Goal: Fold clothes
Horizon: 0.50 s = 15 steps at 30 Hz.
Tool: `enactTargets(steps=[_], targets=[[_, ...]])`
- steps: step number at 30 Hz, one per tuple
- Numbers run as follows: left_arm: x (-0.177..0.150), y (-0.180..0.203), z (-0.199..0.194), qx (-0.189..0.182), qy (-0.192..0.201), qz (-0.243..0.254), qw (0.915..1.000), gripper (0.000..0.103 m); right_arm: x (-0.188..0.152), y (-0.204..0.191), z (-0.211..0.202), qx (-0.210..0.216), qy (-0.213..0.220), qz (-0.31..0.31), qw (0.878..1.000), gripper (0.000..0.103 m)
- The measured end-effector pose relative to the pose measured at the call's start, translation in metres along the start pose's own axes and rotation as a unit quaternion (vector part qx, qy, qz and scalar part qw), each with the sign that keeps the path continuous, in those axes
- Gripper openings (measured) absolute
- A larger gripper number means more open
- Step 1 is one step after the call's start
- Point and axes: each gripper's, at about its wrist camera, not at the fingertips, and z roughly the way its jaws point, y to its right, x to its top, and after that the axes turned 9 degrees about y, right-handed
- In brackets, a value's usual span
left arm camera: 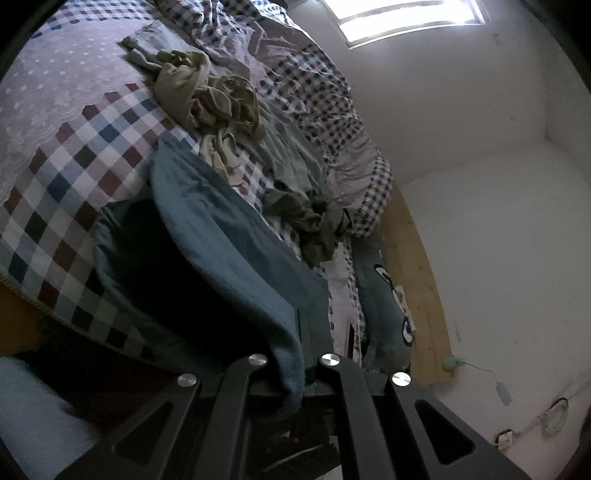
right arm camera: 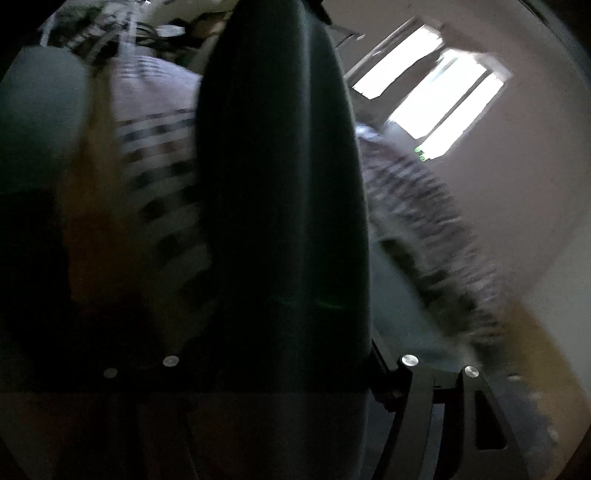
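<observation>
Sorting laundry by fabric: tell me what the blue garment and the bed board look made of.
Blue garment: soft matte cloth with a slight nap, maybe fleece or brushed cotton; it drapes limply. Bed board: bare pale wood, grain and knots visible, apparently unvarnished.

Probably a home bedroom: checked bedding (left arm camera: 74, 177), strewn clothes (left arm camera: 207, 96), window (left arm camera: 406, 18)

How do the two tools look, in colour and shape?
The left tool is black, with flat slotted link arms and round silver pivot pins. The right tool shows the same black links and silver pins, though dark and blurred. No cables or sleeves show.
</observation>
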Motion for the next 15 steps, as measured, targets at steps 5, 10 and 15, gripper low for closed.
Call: enactTargets(steps=[5,10,15], targets=[[0.002,-0.003,0.001,0.011,-0.005,-0.004,0.9999,0.0,-0.091,0.088,-0.036,0.032,-0.088,0.228,0.969,0.071],[0.001,-0.004,0.0,0.02,-0.005,-0.001,0.9998,0.0,-0.185,0.179,-0.072,0.05,-0.171,0.451,0.875,0.071],[-0.002,-0.008,-0.002,0.032,-0.006,-0.006,0.9995,0.0,-0.262,0.222,-0.089,0.086,-0.156,0.63,0.756,0.071]])
